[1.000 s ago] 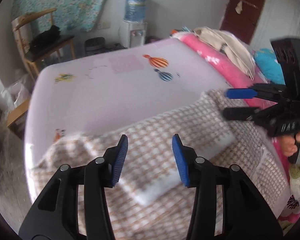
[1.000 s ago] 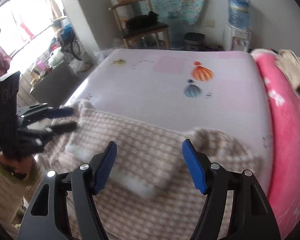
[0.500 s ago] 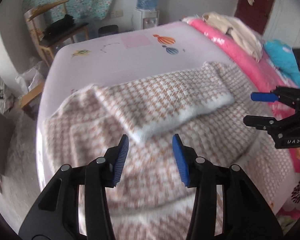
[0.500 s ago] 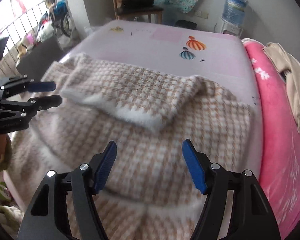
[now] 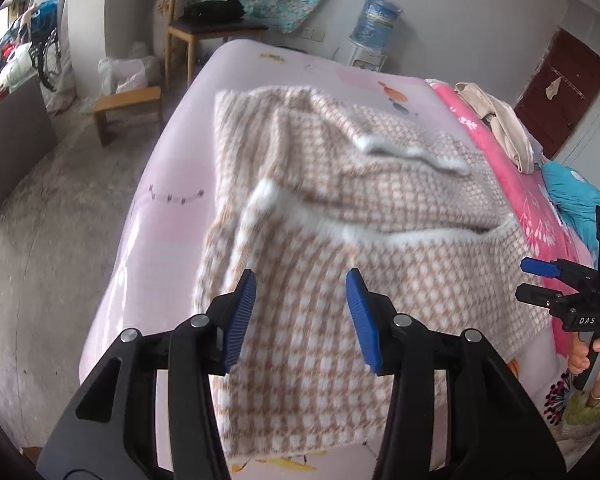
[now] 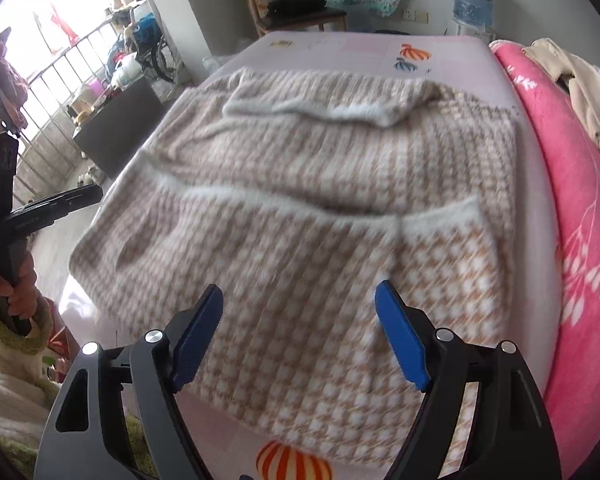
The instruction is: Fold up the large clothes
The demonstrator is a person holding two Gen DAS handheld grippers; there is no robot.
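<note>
Both claws hover empty over the beige-and-white checked knit garment (image 6: 324,184) on the pink bed (image 5: 168,176): left claw (image 5: 301,316) parted, right claw (image 6: 300,336) opening.

One checked garment (image 5: 340,240), two claws, one wooden chair (image 5: 204,32), one water bottle (image 5: 374,16).

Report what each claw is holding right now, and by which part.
Nothing is held. The left claw and right claw both hover empty above the checked sweater; the right claw's jaws are opening.

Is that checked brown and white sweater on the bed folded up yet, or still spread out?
Partly folded. The sweater lies mostly spread on the bed, but its sleeves are laid across the body, white cuffs showing.
</note>
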